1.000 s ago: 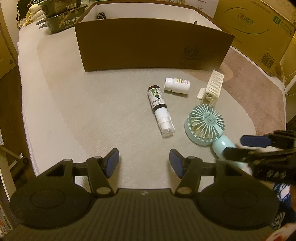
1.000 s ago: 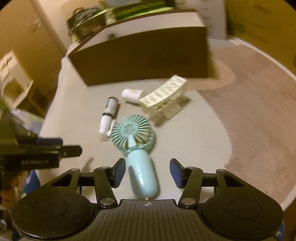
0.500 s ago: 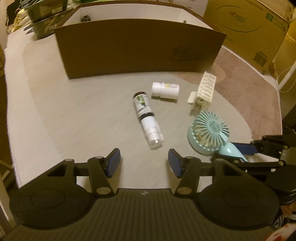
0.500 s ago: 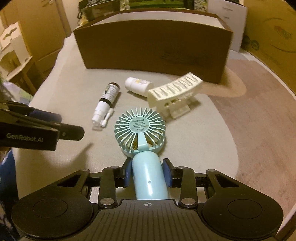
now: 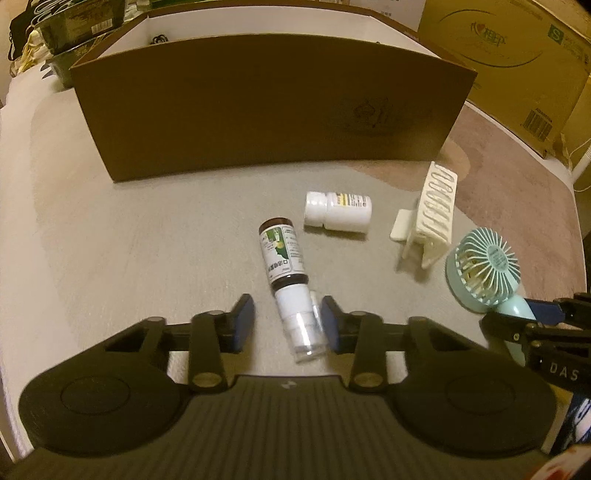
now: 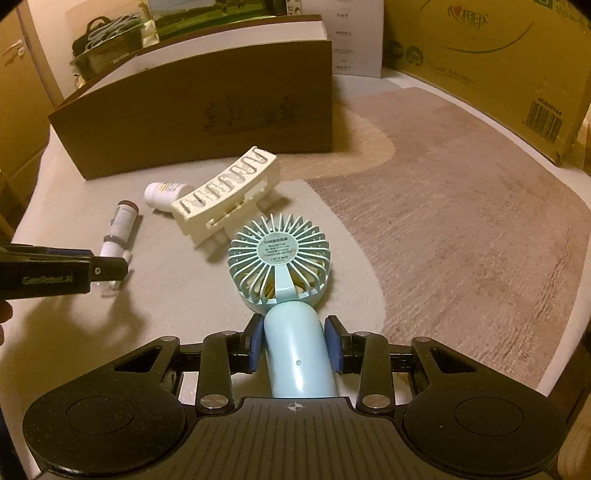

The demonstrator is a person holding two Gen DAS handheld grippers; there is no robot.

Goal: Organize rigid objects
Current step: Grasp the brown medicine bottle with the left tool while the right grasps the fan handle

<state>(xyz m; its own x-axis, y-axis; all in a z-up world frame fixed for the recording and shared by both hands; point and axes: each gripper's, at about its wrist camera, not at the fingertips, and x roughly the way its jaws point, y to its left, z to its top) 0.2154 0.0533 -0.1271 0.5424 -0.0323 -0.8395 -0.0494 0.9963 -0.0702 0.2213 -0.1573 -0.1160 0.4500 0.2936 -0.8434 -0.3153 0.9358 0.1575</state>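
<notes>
A light blue handheld fan (image 6: 284,266) lies on the grey mat; my right gripper (image 6: 294,345) is shut on its handle, and it also shows in the left wrist view (image 5: 484,269). A dark spray bottle with a clear cap (image 5: 290,284) lies between the fingers of my open left gripper (image 5: 288,321), whose pads stand apart from it. A white pill bottle (image 5: 338,212) and a cream slotted holder (image 5: 430,221) lie beyond. A brown cardboard box (image 5: 266,118) stands open at the back.
A large yellow carton (image 6: 491,62) stands at the back right. Bags and packets (image 5: 66,33) sit at the back left. The mat's brown part (image 6: 461,221) spreads to the right.
My right gripper closed on the fan's handle. My left gripper moved forward, so the spray bottle's cap end now lies between its open fingers.
</notes>
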